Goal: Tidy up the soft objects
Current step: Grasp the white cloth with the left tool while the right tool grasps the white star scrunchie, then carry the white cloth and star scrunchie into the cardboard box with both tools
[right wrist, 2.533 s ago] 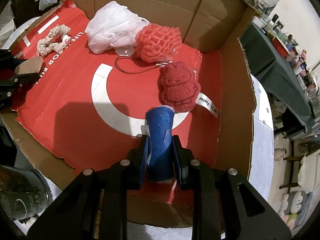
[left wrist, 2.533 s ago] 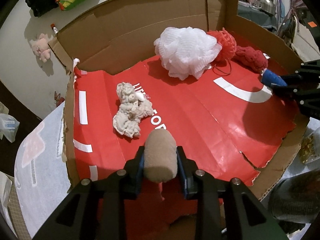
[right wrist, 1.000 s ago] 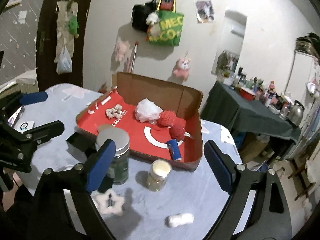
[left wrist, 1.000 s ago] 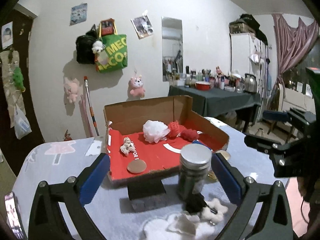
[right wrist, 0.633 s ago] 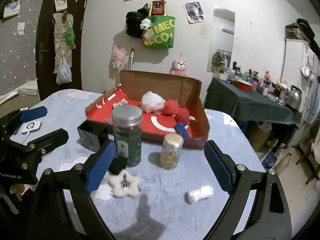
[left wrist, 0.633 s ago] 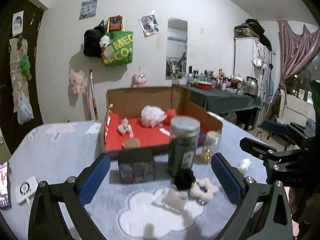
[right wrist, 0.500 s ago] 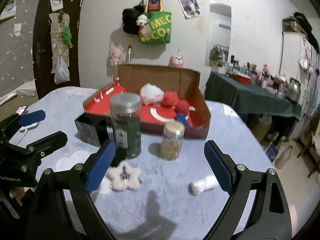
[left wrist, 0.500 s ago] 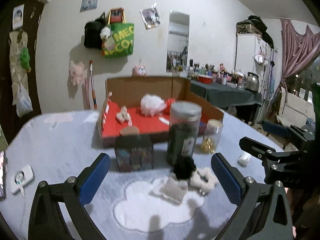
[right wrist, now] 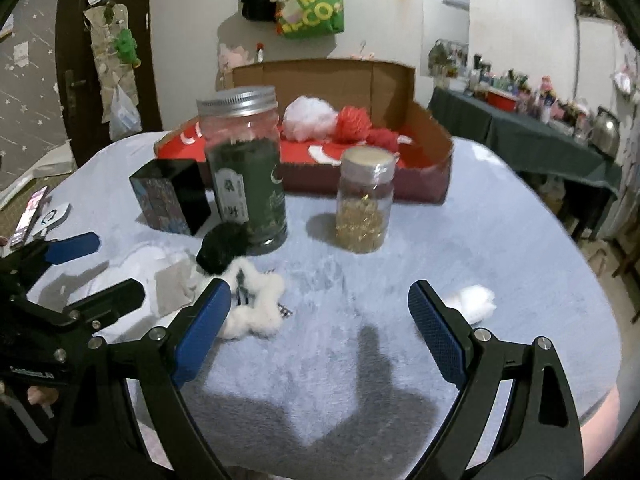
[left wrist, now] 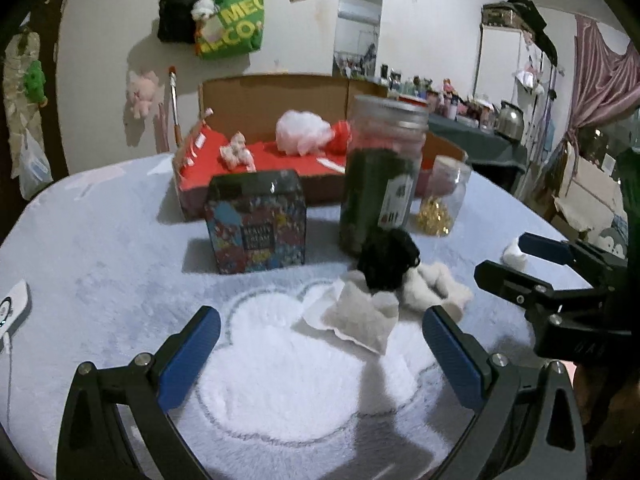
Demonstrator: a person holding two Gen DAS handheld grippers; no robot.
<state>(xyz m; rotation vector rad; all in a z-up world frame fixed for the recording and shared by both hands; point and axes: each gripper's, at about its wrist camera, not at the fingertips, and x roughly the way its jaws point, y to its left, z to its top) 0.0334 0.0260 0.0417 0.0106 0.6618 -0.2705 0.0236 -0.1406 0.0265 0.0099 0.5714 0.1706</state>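
Note:
My left gripper [left wrist: 320, 340] hangs open and empty over the pale blue table, with a beige cloth [left wrist: 356, 316] just ahead of its fingers. Behind the cloth lie a black pompom [left wrist: 386, 260] and a white fluffy star [left wrist: 432, 284]. My right gripper [right wrist: 318, 308] is also open and empty; the white star [right wrist: 252, 300] sits by its left fingertip and a small white roll [right wrist: 474, 298] by its right one. Further back, the cardboard box [right wrist: 436, 148] with red lining holds a white pouf [right wrist: 308, 116], a red mesh ball [right wrist: 354, 120] and a cream scrunchie [left wrist: 236, 152].
A tall green jar [right wrist: 246, 172], a small jar of gold bits [right wrist: 364, 200] and a patterned tin [left wrist: 256, 222] stand between the soft things and the box. A white device [left wrist: 12, 304] lies at the table's left edge. The right gripper [left wrist: 516, 260] shows at right in the left wrist view.
Both grippers let go of the beige puff and the blue roll in the box, pulled back open, and over the last second sank toward the table, tilting down.

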